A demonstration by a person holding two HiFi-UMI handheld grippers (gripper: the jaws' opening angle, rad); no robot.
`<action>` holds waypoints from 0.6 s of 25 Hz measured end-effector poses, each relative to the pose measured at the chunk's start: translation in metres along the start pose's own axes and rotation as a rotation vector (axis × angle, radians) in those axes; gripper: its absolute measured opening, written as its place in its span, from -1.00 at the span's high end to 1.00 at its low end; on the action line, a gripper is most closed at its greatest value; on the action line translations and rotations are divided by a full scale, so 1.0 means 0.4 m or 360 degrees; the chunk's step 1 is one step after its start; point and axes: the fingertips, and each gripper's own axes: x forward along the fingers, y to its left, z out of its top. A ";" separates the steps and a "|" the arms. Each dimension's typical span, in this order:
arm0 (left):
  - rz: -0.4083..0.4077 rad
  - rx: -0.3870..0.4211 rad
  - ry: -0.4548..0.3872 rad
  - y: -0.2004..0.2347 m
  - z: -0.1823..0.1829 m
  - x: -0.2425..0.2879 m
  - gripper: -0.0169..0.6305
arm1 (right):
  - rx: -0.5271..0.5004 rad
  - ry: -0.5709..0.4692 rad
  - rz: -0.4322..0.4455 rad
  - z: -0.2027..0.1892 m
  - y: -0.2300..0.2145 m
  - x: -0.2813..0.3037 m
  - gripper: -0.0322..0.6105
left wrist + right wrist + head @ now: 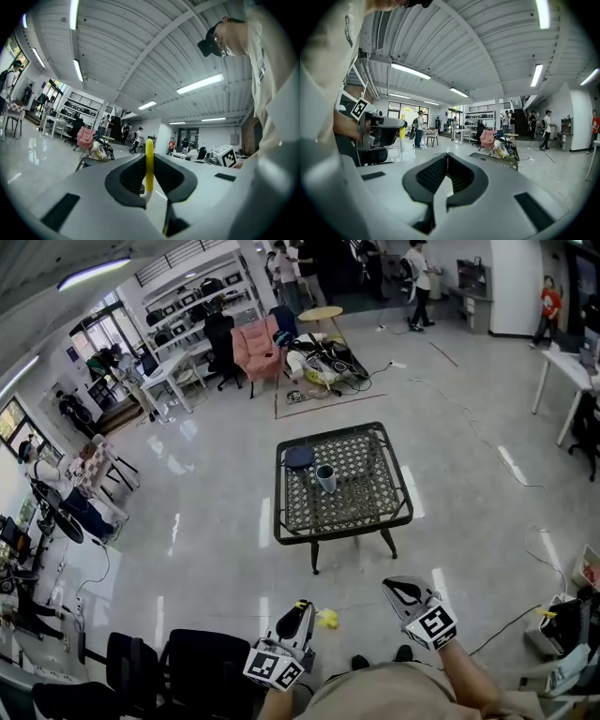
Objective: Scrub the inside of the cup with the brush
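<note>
Holding the yellow brush upright btw its jaws, L gripper sits low, close to the person's body, pointing approx level. R gripper is closed tight w/ nothing btw the jaws, just beside the L one. Cup stands upright near the middle of the woven tabletop, well apart from both grippers across the floor. Dark blue round item lies just beside the cup, toward the far-left corner.
</note>
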 end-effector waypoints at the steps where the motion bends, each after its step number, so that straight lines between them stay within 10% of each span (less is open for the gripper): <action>1: -0.0008 -0.0003 0.0004 0.008 0.001 -0.004 0.77 | 0.0006 0.0011 0.0000 -0.002 0.009 0.009 0.85; 15: -0.0065 -0.0089 0.0037 0.161 -0.025 0.020 0.77 | 0.0035 0.0155 -0.0072 -0.057 0.024 0.123 0.85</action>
